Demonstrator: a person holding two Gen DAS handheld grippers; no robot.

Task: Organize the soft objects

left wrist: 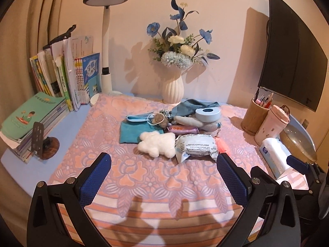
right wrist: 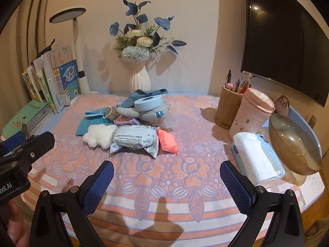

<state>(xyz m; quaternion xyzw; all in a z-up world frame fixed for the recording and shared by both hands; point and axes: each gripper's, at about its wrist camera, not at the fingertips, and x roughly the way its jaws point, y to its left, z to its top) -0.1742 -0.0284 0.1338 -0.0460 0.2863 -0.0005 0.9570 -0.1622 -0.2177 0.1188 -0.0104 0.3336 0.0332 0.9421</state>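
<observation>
While heaped mid-blanket (right wrist: pixel 185 175): cotton puff (right wrist: pixel 99 134), wrapped packet (right wrist: pixel 134 139), pink pouch (right wrist: pixel 167 142); left gripper (left wrist: pixel 163 162), right gripper (right wrist: pixel 166 170) both spread wide, holding nothing.

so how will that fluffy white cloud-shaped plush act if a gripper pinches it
The fluffy white cloud-shaped plush looks soft, so it would probably squash between the pads rather than resist. It seems light for its size and unlikely to roll, lying flat on the pink patterned blanket. It touches the silver-white crinkly packet, which may shift too.
</observation>
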